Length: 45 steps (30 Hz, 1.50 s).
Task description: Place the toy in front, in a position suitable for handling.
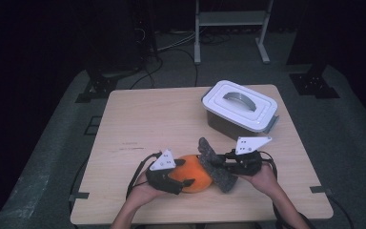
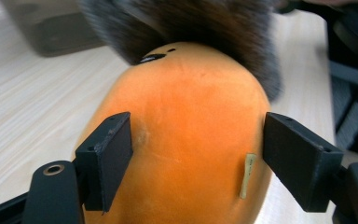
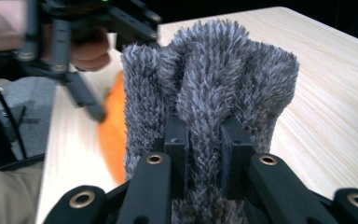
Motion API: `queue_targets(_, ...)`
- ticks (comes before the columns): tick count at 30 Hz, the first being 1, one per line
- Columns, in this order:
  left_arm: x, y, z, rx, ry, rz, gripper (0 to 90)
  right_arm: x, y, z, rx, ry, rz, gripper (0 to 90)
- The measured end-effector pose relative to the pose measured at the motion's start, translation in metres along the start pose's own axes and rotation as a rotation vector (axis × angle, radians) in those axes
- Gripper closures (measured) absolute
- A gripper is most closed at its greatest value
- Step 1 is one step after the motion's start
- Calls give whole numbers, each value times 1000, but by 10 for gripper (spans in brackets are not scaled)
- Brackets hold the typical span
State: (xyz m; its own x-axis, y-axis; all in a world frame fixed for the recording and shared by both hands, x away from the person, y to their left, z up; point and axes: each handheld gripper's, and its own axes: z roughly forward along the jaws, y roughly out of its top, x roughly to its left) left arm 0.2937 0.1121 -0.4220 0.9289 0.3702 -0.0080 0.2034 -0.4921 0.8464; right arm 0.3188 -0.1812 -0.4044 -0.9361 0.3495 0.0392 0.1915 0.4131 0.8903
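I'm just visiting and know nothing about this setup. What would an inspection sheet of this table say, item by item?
Surface: light wooden table, bare except as listed.
Job's things: orange plush toy near the front edge; grey furry piece lying against it.
Clutter: white lidded storage box with handle, at the far right of the table.
Grippers: left gripper has its fingers around the orange plush toy's sides; right gripper is clamped on a fold of the grey furry piece.
Cables: black cable trailing from the left gripper; more cables on the floor behind.
Surroundings: dark room, grey floor, white metal frame at the back.
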Motion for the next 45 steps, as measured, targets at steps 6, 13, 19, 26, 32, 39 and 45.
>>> queue_targets(6, 6, 2, -6, -25, 51, -52, 170, 1, -8, 13, 78, 58, 8, 754)
queue_targets(13, 3, -1, -1, 4, -28, -34, 213, 5, 0, 7, 46, 60, -20, 754)
queue_targets(19, 11, -3, -2, -3, 2, -78, 111, 6, -6, 11, 76, 96, -12, 753)
queue_targets(26, 4, -4, 2, 37, -47, -24, 221, 10, 5, 11, 36, 78, -45, 754)
queue_targets(32, 7, -1, -3, 2, -17, -49, 145, 11, -2, 15, 60, 111, -36, 752)
queue_targets(39, 1, -5, 0, 41, -45, 26, 255, 7, -11, 7, 85, 152, -24, 750)
queue_targets(45, 2, -4, -8, 54, -105, 59, 256, 3, -13, -6, 86, 106, -9, 752)
